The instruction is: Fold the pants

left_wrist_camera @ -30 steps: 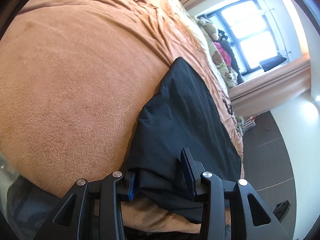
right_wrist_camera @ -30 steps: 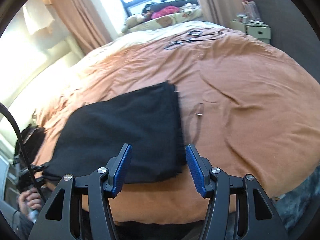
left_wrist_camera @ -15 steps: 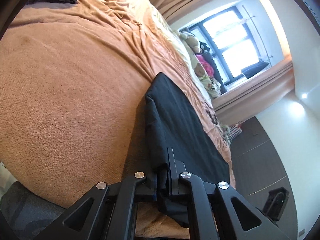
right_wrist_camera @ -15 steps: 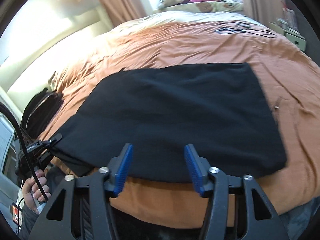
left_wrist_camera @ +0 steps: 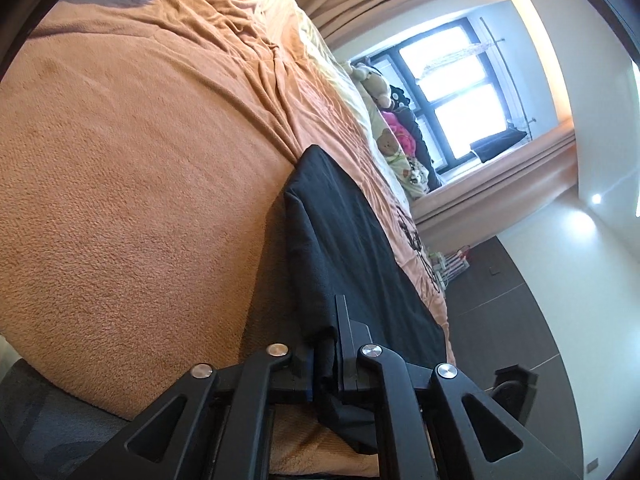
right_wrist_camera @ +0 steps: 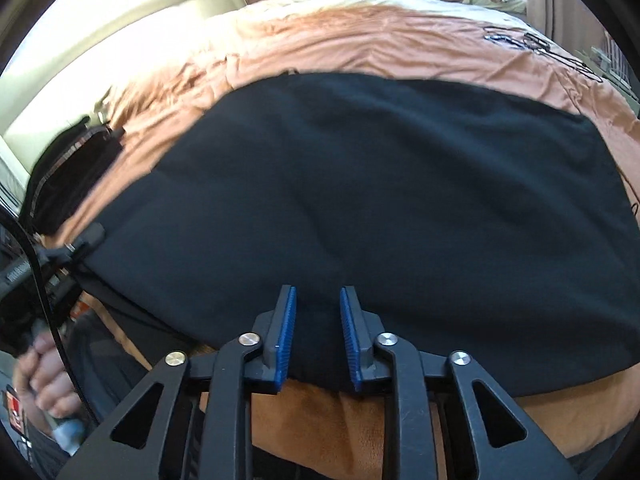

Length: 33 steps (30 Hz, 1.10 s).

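Black pants (right_wrist_camera: 360, 184) lie folded flat on an orange blanket (right_wrist_camera: 360, 36) covering the bed. My right gripper (right_wrist_camera: 318, 332) is at the middle of their near edge. Its jaws are closing with the black hem between the blue pads (right_wrist_camera: 286, 332), and a gap still shows. My left gripper (left_wrist_camera: 326, 360) is shut on the pants (left_wrist_camera: 352, 248) at their near left corner, with cloth bunched between its jaws. That gripper (right_wrist_camera: 86, 240) also shows at the left of the right wrist view, pinching the corner, with a person's hand (right_wrist_camera: 44, 364) below it.
A dark bag or garment (right_wrist_camera: 68, 176) lies on the blanket left of the pants. Stuffed toys and clothes (left_wrist_camera: 384, 120) are piled at the far end under a window (left_wrist_camera: 452, 80). Dark floor (left_wrist_camera: 520, 320) runs along the bed's right side.
The left gripper has closed on the pants' corner and lifted the cloth slightly. The right gripper has slid left along the near edge, come lower, and its jaws have narrowed.
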{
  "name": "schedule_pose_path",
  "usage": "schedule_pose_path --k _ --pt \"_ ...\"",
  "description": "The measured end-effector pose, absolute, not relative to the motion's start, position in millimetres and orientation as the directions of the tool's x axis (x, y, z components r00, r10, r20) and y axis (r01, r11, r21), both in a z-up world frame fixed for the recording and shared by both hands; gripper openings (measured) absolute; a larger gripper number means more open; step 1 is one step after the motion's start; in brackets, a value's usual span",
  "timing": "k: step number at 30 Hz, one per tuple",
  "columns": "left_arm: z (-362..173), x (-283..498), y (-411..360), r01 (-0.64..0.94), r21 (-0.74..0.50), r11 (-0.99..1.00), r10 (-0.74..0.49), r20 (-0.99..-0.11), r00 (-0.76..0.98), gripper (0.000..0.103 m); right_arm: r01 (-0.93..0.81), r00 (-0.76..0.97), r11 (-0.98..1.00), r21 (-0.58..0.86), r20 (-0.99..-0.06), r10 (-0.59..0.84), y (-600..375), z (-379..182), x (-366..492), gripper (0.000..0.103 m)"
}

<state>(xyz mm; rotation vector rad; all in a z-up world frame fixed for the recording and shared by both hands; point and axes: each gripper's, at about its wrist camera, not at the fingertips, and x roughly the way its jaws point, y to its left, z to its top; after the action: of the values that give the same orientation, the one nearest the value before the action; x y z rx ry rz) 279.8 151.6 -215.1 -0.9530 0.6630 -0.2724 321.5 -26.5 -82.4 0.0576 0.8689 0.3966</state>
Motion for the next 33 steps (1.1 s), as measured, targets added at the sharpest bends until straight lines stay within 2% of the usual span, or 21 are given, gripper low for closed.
schedule_pose_path --k 2,6,7,9,11,12,13,15,23,33 --pt "-214.9 280.9 149.6 -0.091 -0.809 0.581 -0.478 -0.43 0.766 0.011 -0.305 0.577 0.928 0.215 -0.734 0.359 -27.4 -88.0 321.5 0.017" --pt "-218.6 278.9 153.3 -0.11 -0.826 0.553 -0.474 -0.421 0.773 0.039 -0.296 0.58 0.934 0.199 -0.74 0.341 -26.4 -89.2 323.1 0.014" --pt "-220.3 277.4 156.4 -0.118 -0.835 0.538 -0.471 -0.413 0.779 0.041 -0.293 0.582 0.936 0.194 -0.741 0.336 -26.1 -89.3 323.2 0.013" --pt "-223.1 274.5 161.4 -0.118 -0.854 0.507 -0.473 -0.39 0.79 0.04 -0.273 0.592 0.946 0.173 -0.745 0.307 -25.0 -89.9 324.2 0.006" --pt "-223.4 273.6 161.6 -0.115 -0.857 0.503 -0.474 -0.385 0.792 0.04 -0.253 0.596 0.951 0.179 -0.745 0.299 -28.9 -91.3 325.2 0.004" --pt "-222.6 274.6 159.6 -0.112 -0.85 0.514 -0.476 -0.392 0.787 0.032 -0.245 0.594 0.951 0.19 -0.746 0.302 -29.7 -91.8 326.7 0.004" --pt "-221.9 276.1 156.7 -0.11 -0.843 0.526 -0.48 -0.401 0.781 0.018 -0.245 0.593 0.95 0.192 -0.746 0.304 -28.7 -90.9 326.7 0.004" --pt "-220.2 278.3 151.8 -0.106 -0.828 0.551 -0.481 -0.419 0.77 0.011 -0.243 0.592 0.952 0.188 -0.749 0.299 -25.9 -86.6 325.6 0.004" --pt "-218.2 277.9 149.9 -0.104 -0.812 0.574 -0.468 -0.43 0.772 0.009 -0.277 0.584 0.933 0.229 -0.731 0.353 -10.1 -69.9 332.4 0.004" --pt "-219.8 279.2 150.6 -0.112 -0.812 0.573 -0.466 -0.435 0.771 0.009 -0.236 0.557 0.949 0.207 -0.771 0.307 2.1 -74.7 394.0 0.004"
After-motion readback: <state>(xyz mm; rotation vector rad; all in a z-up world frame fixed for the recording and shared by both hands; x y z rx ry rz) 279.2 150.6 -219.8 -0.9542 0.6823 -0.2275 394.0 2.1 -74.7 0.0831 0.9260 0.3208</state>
